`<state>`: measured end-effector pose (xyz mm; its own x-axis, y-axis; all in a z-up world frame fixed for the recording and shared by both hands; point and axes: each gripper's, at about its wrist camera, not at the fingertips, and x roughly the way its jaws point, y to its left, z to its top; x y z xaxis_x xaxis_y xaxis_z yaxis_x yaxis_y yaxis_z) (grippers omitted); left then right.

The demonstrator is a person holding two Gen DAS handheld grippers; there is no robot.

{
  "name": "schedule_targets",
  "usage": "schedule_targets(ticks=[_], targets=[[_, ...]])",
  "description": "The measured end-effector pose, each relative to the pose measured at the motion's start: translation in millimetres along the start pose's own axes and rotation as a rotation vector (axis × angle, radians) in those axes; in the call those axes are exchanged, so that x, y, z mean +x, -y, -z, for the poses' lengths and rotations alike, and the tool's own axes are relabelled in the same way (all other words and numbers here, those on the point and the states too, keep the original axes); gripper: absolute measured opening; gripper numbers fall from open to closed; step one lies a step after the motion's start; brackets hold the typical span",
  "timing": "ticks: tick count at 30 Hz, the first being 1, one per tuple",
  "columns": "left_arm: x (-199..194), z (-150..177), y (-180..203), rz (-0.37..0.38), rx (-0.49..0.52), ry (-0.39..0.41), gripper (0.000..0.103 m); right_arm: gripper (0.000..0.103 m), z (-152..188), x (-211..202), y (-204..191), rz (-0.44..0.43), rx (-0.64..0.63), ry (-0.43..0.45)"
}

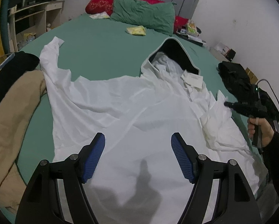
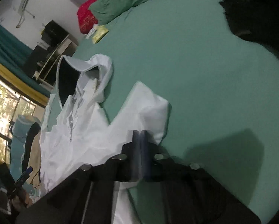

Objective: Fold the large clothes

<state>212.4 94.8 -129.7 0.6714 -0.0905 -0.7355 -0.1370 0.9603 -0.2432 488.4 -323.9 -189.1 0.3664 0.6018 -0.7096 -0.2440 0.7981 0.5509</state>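
Note:
A white hooded garment (image 1: pixel 130 102) lies spread face up on the green bed sheet (image 1: pixel 102 43), with its dark-lined hood (image 1: pixel 176 56) at the far end. Its left sleeve (image 1: pixel 51 56) stretches away and its right sleeve (image 1: pixel 219 123) is bunched up. My left gripper (image 1: pixel 137 140) hovers open over the garment's lower body, nothing between its blue pads (image 1: pixel 94 156). A hand holds my right gripper (image 1: pixel 225 104), which is shut on a raised edge of the right sleeve. In the right wrist view the garment (image 2: pixel 83 134) lies to the left, and the right gripper (image 2: pixel 140 133) has its fingers together over the folded sleeve (image 2: pixel 148 108).
A green pillow (image 1: pixel 143 15), a red quilt (image 1: pixel 106 0) and a yellow packet (image 1: pixel 136 30) lie at the head of the bed. A black bundle (image 1: pixel 232 74) sits right of the hood. Tan cloth (image 1: pixel 12 121) and black cloth (image 1: pixel 18 63) lie to the left.

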Motion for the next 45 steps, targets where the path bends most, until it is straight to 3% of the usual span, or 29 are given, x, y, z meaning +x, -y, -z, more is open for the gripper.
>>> schedule_targets(ticks=[4,7,12,14,17,19,20,21,22,23,25,28,31,34,36,40,41,42,43,44,45], targets=[[-15,-3,5,0.014,0.007,0.024,0.077,0.002,0,-41,-90,0.021,-0.185,0.157],[-37,-8,2,0.027,0.001,0.069,0.077,0.002,0,-82,-180,-0.031,-0.376,0.259],[-77,-11,-14,0.023,-0.003,0.136,0.077,0.002,35,-104,-311,-0.074,-0.673,0.289],[-94,-6,-27,0.008,-0.013,0.157,0.077,0.002,62,-95,-361,-0.116,-0.791,0.265],[-110,2,-48,-0.038,-0.046,0.166,0.077,0.002,100,-65,-399,-0.194,-0.903,0.192],[-117,11,-64,-0.052,-0.072,0.152,0.076,0.006,131,-27,-415,-0.273,-0.959,0.042],[-118,15,-70,-0.057,-0.081,0.143,0.076,0.024,141,-12,-417,-0.276,-0.97,-0.008],[-118,20,-76,-0.061,-0.087,0.13,0.077,0.048,154,0,-413,-0.266,-0.983,-0.052],[-116,23,-80,-0.062,-0.089,0.116,0.077,0.052,159,2,-408,-0.287,-0.982,-0.073],[-114,25,-83,-0.056,-0.091,0.1,0.076,0.052,163,-2,-399,-0.336,-0.962,-0.102],[-103,28,-85,-0.048,-0.097,0.067,0.076,0.052,162,-10,-376,-0.342,-0.926,-0.124],[-87,25,-79,-0.029,-0.1,0.048,0.077,0.053,149,-20,-331,-0.215,-0.889,-0.119],[-64,17,-64,-0.014,-0.075,0.03,0.077,0.053,114,-21,-268,0.034,-0.857,-0.086],[-34,9,-48,-0.042,-0.036,-0.019,0.076,0.053,80,-11,-214,0.202,-0.833,-0.078],[-17,8,-43,-0.068,-0.014,-0.055,0.076,0.053,57,4,-179,0.262,-0.794,-0.105],[16,14,-42,-0.118,0.006,-0.145,0.074,0.053,22,38,-131,0.285,-0.643,-0.182],[20,16,-42,-0.117,0.01,-0.157,0.065,0.052,20,37,-124,0.269,-0.617,-0.192],[25,19,-42,-0.123,0.022,-0.175,0.047,0.051,14,48,-116,0.248,-0.591,-0.213],[29,22,-42,-0.129,0.033,-0.195,0.035,0.044,13,55,-111,0.246,-0.588,-0.224],[33,24,-42,-0.131,0.039,-0.214,0.014,0.02,15,58,-110,0.246,-0.593,-0.23],[33,27,-42,-0.126,0.042,-0.218,0.008,0.009,18,59,-111,0.261,-0.608,-0.207]])
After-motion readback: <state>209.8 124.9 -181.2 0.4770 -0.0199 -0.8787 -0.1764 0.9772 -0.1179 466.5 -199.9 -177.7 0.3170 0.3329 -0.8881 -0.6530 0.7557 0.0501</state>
